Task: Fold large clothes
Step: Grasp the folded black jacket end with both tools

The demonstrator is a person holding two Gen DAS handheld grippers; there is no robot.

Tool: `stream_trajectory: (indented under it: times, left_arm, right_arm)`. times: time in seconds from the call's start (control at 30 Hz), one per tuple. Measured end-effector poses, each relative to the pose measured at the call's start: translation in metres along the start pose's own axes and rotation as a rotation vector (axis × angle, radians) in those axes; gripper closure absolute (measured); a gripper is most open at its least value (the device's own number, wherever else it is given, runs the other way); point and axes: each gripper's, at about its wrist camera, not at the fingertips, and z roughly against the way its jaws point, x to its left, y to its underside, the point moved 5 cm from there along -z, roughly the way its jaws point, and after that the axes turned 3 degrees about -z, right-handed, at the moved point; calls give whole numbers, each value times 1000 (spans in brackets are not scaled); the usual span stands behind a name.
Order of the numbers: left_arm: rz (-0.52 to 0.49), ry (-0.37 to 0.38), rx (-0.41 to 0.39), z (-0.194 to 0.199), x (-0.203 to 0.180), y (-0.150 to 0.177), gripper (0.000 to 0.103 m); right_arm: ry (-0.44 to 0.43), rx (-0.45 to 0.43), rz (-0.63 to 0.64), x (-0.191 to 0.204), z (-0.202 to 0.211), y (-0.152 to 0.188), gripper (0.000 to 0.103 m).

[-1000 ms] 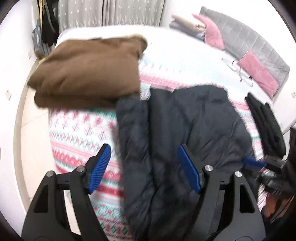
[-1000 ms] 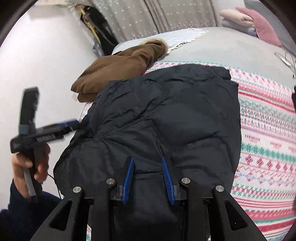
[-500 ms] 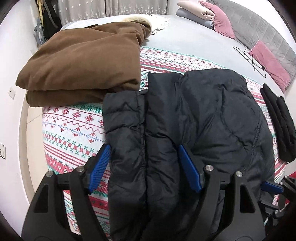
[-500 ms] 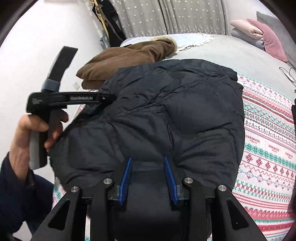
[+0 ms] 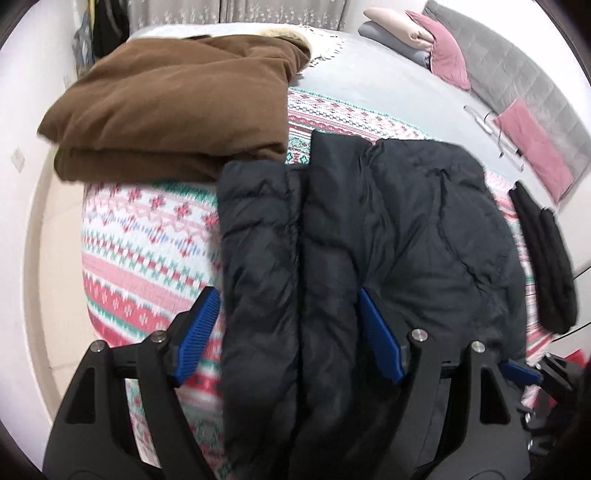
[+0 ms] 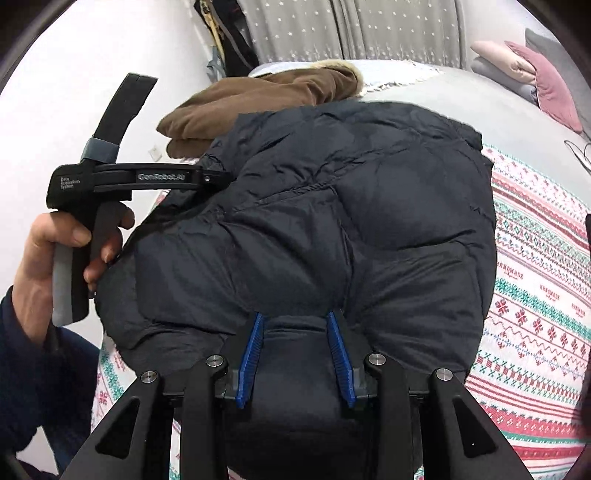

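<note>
Right tongs [image 6: 295,354] — on black jacket [image 6: 369,221]

Left gripper [image 5: 286,332] jaws wide; right gripper [image 6: 295,350] jaws narrowed.

White walls [image 6: 92,66], grey starred curtains [image 6: 351,29], a bed under a patterned blanket [image 5: 147,240], pink pillows [image 5: 447,59].

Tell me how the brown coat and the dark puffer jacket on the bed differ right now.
The brown coat is matte and smooth; the dark puffer jacket is quilted and slightly shiny. The brown coat lies folded in a compact stack near the bed's far corner, untouched; the jacket lies nearer, partly folded, with the right gripper closed on a bunch of it and the left gripper open over it. Both rest on the patterned blanket.
</note>
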Motion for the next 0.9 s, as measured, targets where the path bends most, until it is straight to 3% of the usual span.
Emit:
stream_trajectory:
  times: [0.17, 0.23, 0.47, 0.53, 0.67, 0.9]
  left_arm:
    - [-10, 28, 0, 17, 7, 27, 25]
    - [-18, 42, 0, 21, 7, 37, 25]
    - [40, 127, 17, 34, 24, 58, 25]
    - [78, 184, 42, 36, 28, 64, 25]
    - [193, 373, 134, 26, 32, 79, 25]
    - [203, 385, 145, 28, 32, 96, 21]
  right_arm:
    - [-9, -61, -24, -11, 25, 6, 47]
    - [10, -77, -52, -23, 33, 8, 44]
    - [-87, -65, -264, -68, 44, 20, 40]
    - [-120, -48, -309, -76, 43, 26, 39]
    - [-167, -33, -374, -84, 42, 34, 38]
    - [-197, -32, -425, -88, 43, 36, 36]
